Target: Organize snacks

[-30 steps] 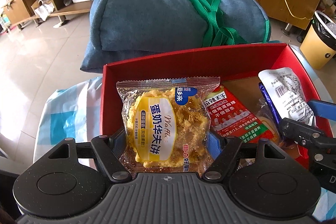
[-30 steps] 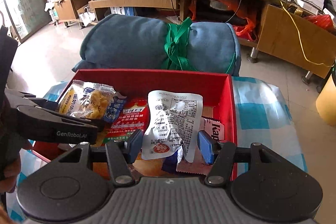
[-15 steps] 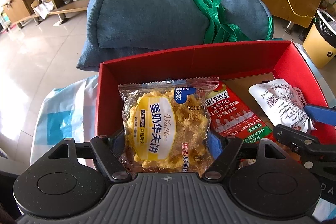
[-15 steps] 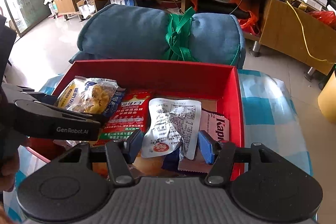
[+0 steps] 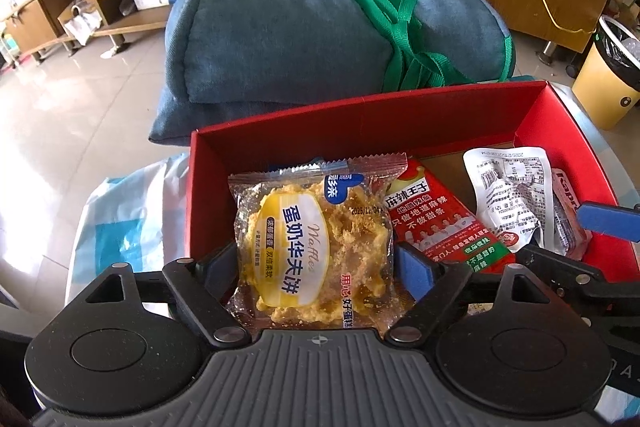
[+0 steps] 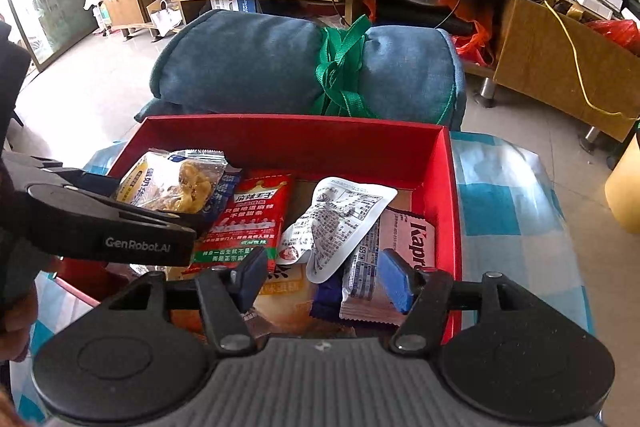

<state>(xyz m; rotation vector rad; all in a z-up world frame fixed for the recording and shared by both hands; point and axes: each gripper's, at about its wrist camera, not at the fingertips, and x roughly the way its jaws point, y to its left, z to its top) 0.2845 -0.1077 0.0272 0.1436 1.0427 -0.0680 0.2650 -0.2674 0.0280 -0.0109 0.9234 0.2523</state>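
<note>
A tabletop (image 6: 504, 199) covered in blue-and-white check is seen at the right of the frame, with a tiled floor, a rolled blue cushion (image 6: 260, 67) and a wooden TV bench (image 6: 560, 39) behind it. One red box (image 5: 360, 119) at centre holds one waffle packet (image 5: 312, 247), one red packet (image 5: 440, 223) and one white pouch (image 5: 508, 195). The left gripper (image 5: 316, 267) has just been opened, the waffle packet lying loose between its pads; the right gripper (image 6: 324, 279) has likewise just been widened around the white pouch.

red box (image 6: 444, 179) sits on checked tablecloth (image 6: 500, 203).

Sunlit tiled floor (image 5: 80, 99), long wooden cabinet (image 6: 560, 39) behind.
</note>
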